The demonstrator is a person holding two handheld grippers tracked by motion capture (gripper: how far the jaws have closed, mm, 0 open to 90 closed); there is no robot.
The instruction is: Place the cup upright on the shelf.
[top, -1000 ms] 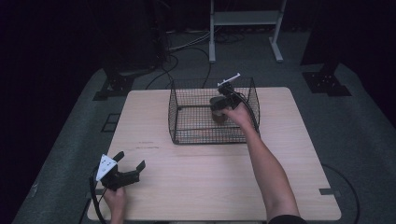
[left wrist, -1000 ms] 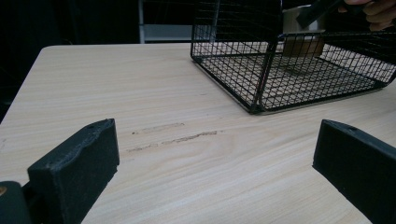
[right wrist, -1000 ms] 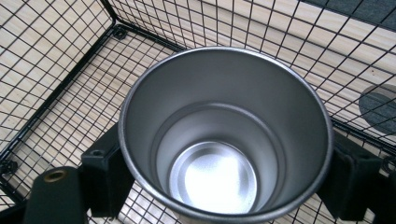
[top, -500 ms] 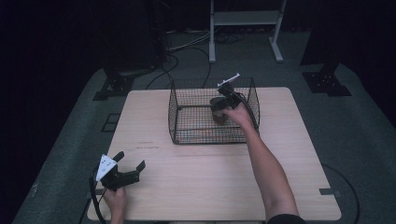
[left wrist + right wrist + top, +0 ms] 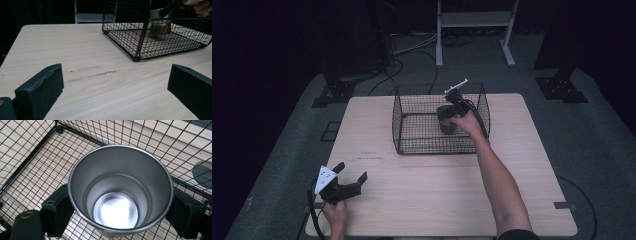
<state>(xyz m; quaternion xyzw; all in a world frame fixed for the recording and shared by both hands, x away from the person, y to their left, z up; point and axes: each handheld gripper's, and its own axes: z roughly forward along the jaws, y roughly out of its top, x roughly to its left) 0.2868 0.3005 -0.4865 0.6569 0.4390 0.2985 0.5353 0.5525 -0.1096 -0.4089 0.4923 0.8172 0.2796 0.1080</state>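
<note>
Item one: your right gripper (image 5: 447, 116), reaching from your right forearm (image 5: 497, 180) into the black wire basket (image 5: 412, 137); in the right gripper view (image 5: 120, 215) its two black jaws sit against opposite sides of a metal cup (image 5: 121, 192), one at each flank, closed onto the wall just below the rim. Item two: the metal cup, upright, mouth open to the camera, its inside bare and bright at the bottom; in the high view it appears as a dark cylinder (image 5: 446, 120) inside the basket, toward the basket's right half, and in the left gripper view (image 5: 160, 27) it stands at the basket's wire floor, though you cannot tell whether it rests on the mesh or hangs just above it. Item three: the wire basket, open-topped, standing on the far middle part of the light wooden table (image 5: 422, 200). Item four: your left gripper (image 5: 349, 181), held low over the table's near left corner, well apart from the basket; in its own view (image 5: 115, 92) the jaws stand wide apart with nothing between them but bare tabletop. Item five: a white metal stand (image 5: 474, 20) on the grey floor beyond the table, with black cables (image 5: 407, 50) trailing near it.
</note>
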